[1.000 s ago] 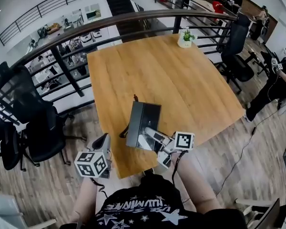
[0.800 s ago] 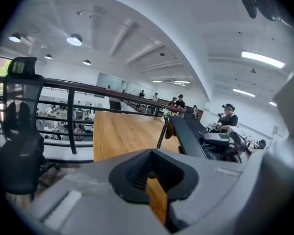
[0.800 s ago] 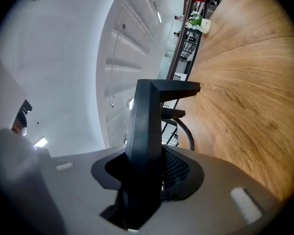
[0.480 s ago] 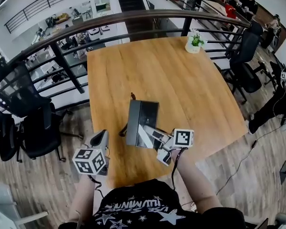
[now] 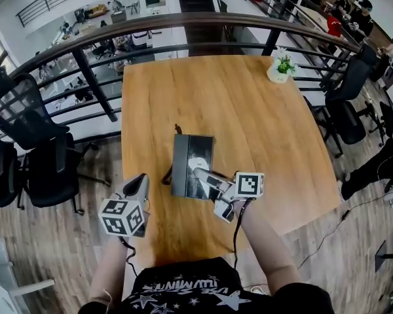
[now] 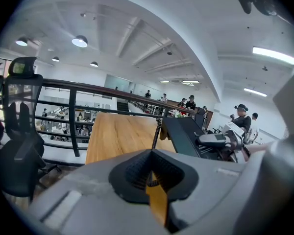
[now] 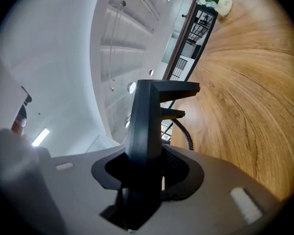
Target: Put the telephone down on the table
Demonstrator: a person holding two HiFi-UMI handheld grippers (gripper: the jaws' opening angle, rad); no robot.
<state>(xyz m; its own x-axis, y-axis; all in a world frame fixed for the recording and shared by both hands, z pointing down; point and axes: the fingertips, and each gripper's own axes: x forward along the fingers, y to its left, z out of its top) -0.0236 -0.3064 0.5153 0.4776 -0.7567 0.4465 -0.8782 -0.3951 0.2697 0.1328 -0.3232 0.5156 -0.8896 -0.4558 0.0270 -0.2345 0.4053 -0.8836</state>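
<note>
Telephone (image 5: pixel 191 162) has swung squarer and now hangs over the worktop's (image 5: pixel 262 116) near end. Right tool (image 5: pixel 208 175) clamps its edge; left tool (image 5: pixel 139 183) closed, empty, alongside. Judged rigid plastic, fairly heavy, slick: hold the body edge, never the coiled cord (image 5: pixel 167 175).

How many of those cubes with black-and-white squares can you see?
2. One cube rides on the left gripper, by the table's near left edge. The other cube sits on the right gripper, which grips the telephone. None seems hidden.
</note>
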